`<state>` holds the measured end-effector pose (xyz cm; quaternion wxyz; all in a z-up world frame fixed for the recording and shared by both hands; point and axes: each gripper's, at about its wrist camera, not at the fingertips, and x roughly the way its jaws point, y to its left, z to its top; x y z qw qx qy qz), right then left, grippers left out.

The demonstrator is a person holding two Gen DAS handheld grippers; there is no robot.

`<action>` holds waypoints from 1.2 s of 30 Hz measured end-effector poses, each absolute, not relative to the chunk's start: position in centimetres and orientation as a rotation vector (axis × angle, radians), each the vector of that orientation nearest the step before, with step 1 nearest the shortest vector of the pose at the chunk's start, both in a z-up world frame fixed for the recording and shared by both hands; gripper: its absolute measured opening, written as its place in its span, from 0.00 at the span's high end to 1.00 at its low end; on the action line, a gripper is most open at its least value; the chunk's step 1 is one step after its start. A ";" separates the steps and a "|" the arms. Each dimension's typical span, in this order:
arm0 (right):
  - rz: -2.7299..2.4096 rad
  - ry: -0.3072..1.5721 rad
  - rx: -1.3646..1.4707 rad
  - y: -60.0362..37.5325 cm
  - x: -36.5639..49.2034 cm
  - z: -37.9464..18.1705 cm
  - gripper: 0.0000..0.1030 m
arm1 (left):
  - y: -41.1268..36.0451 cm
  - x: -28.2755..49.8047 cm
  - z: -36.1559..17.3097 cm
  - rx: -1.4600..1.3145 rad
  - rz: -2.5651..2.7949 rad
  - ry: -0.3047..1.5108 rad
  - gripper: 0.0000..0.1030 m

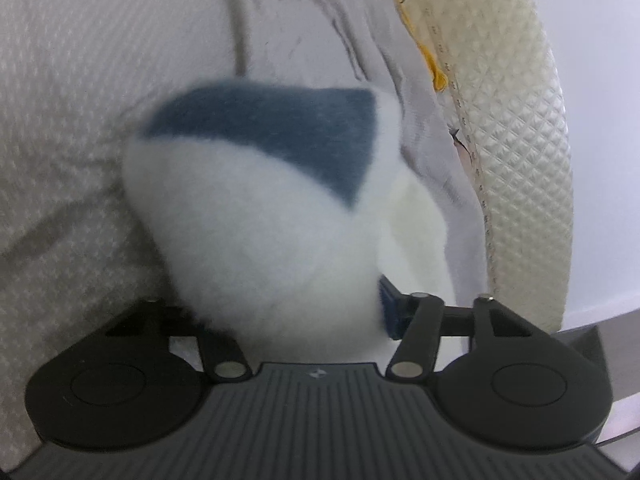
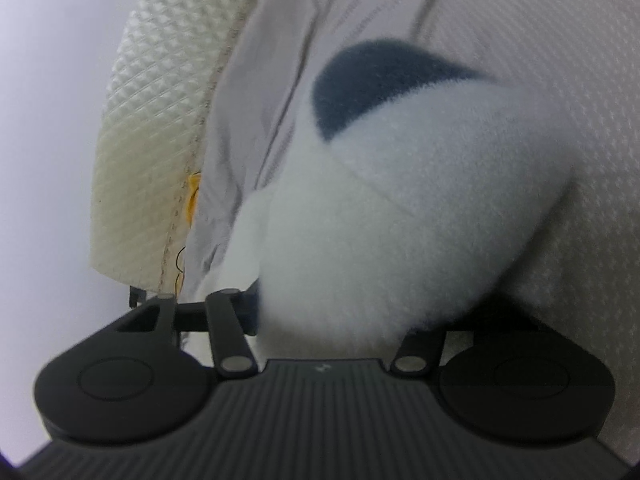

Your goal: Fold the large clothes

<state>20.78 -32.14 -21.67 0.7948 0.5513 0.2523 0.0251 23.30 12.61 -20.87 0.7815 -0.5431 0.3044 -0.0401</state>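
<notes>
A fluffy white-and-blue garment is bunched over the left gripper and right gripper, beside the quilted mattress; whether either is clenched cannot be told.

White fleece garment with a slate-blue patch; cream mattress edge, diamond-quilted; white dotted-weave bedcover; black grippers.

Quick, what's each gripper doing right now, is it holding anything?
Left gripper: closed on a bunch of the white-and-blue fleece garment.
Right gripper: closed on another bunch of the same garment.
</notes>
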 end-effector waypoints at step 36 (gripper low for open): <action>0.121 0.206 0.881 -46.8 19.7 -2.1 0.57 | -4.3 27.7 0.8 -0.864 -0.492 0.446 0.57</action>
